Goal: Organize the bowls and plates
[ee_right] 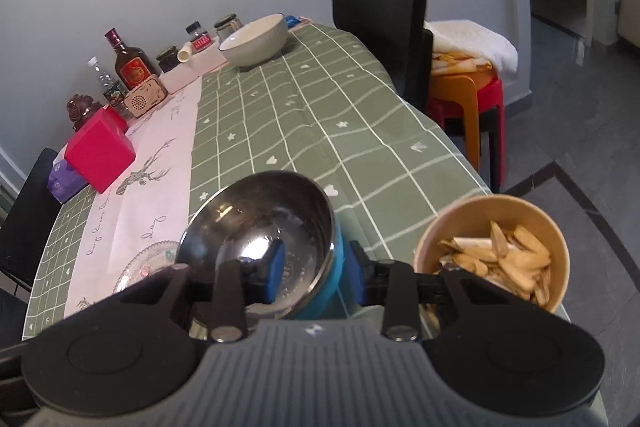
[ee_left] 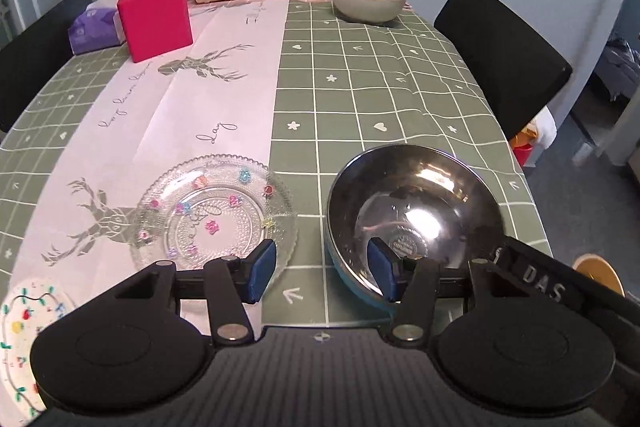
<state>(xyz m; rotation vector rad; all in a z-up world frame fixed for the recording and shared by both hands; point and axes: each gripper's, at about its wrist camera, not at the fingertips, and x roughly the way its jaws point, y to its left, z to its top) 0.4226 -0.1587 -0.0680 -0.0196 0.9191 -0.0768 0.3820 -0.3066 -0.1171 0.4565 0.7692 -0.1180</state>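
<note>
Scene: A dining table under a green grid-patterned tablecloth [ee_left: 380, 75] with a white deer-print runner [ee_left: 208, 83], dishes scattered across it.
Steel bowl: The shiny stainless-steel bowl with a blue outer wall [ee_right: 264, 227] sits at the near edge of the table, tilted, its near rim lying between the pads of the right gripper [ee_right: 316, 275].
Right jaws: Narrowed around that rim, one blue pad inside the bowl and one outside; whether they already press the wall cannot be told from either view.
Left jaws: The left gripper [ee_left: 324, 267] hangs spread wide with nothing between its pads, poised over the gap between the steel bowl and the glass plate.
Glass plate: The clear scalloped glass plate with small coloured flowers [ee_left: 216, 211] lies flat on the runner, just beside the steel bowl, untouched.
Ceramic bowl: The pale round ceramic bowl [ee_left: 370, 1] stands alone at the far end, well apart from the others.
Other dishes: A white patterned plate [ee_left: 28, 323] shows at the left edge; a paper tub of tan husks or peelings [ee_right: 492, 251] stands by the right gripper.
Progress: Early, by the look of it; nothing is stacked or grouped yet.
Remaining: Seemingly every dish is yet to be gathered, starting with the steel bowl.
</note>
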